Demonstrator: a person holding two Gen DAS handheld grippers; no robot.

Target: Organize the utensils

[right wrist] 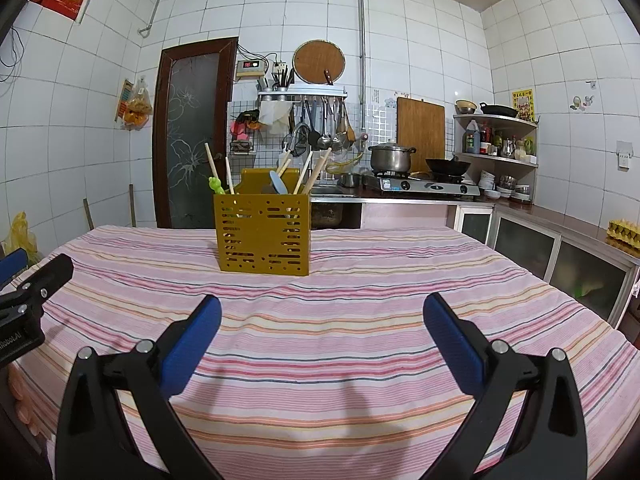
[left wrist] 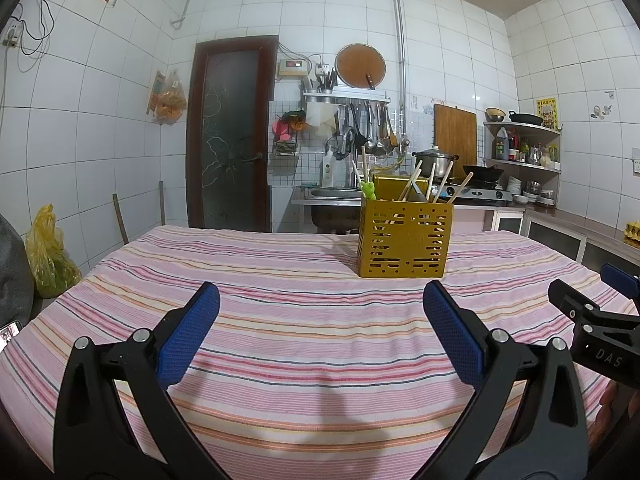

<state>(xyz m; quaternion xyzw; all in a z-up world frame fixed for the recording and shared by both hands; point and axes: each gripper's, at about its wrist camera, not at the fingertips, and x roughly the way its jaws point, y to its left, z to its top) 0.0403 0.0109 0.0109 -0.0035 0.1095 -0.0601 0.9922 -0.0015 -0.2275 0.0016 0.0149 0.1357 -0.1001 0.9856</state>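
Note:
A yellow perforated utensil holder (left wrist: 405,238) stands upright on the striped tablecloth (left wrist: 280,320), toward the far side; it also shows in the right wrist view (right wrist: 264,234). Wooden chopsticks (left wrist: 444,184), a green frog-topped utensil (left wrist: 368,190) and a blue spoon (right wrist: 278,182) stick out of it. My left gripper (left wrist: 322,304) is open and empty, above the cloth, short of the holder. My right gripper (right wrist: 322,312) is open and empty, also near the front. Each gripper shows at the edge of the other's view.
Behind the table are a sink (left wrist: 332,192), a gas stove with a pot (right wrist: 392,158) and a wok (right wrist: 448,166), corner shelves (right wrist: 496,140), and a dark door (left wrist: 232,132). A yellow bag (left wrist: 48,252) sits at the left. Cabinets (right wrist: 560,248) line the right.

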